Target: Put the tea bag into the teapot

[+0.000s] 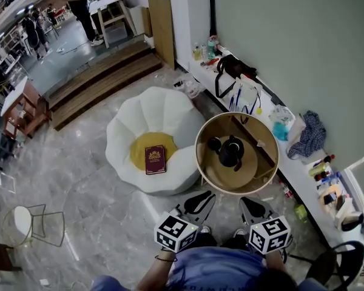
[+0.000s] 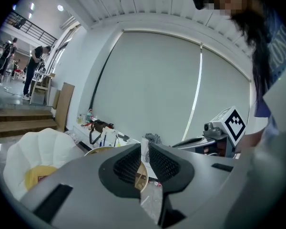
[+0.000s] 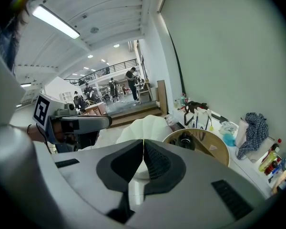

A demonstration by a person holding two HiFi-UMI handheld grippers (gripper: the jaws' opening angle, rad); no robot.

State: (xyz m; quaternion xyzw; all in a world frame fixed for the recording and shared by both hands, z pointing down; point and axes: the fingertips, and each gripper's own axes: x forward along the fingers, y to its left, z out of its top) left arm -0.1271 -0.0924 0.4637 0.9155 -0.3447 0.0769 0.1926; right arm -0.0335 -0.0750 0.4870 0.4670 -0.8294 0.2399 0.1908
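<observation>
Left tongs (image 1: 201,200) are a crack apart, right tongs (image 1: 250,204) pressed together. Both are empty, low in frame, short of the round desk (image 1: 207,173). The teapot (image 1: 231,152) sits mid-desk, right of frame centre. The tea bag (image 1: 259,143) looks to be the small pale scrap just right of it, but it's too small to confirm.

Risks:
- It's flat and light, so a shallow pinch will likely skid it toward the rim.
- Can't tell if the lid's on. Check before you carry.
- The raised rim blocks a low approach, so come in over it.

White petal chair (image 1: 147,139) with red book (image 1: 155,159) left of the desk, cluttered ledge (image 1: 297,171) at right. Neither is in your path.
</observation>
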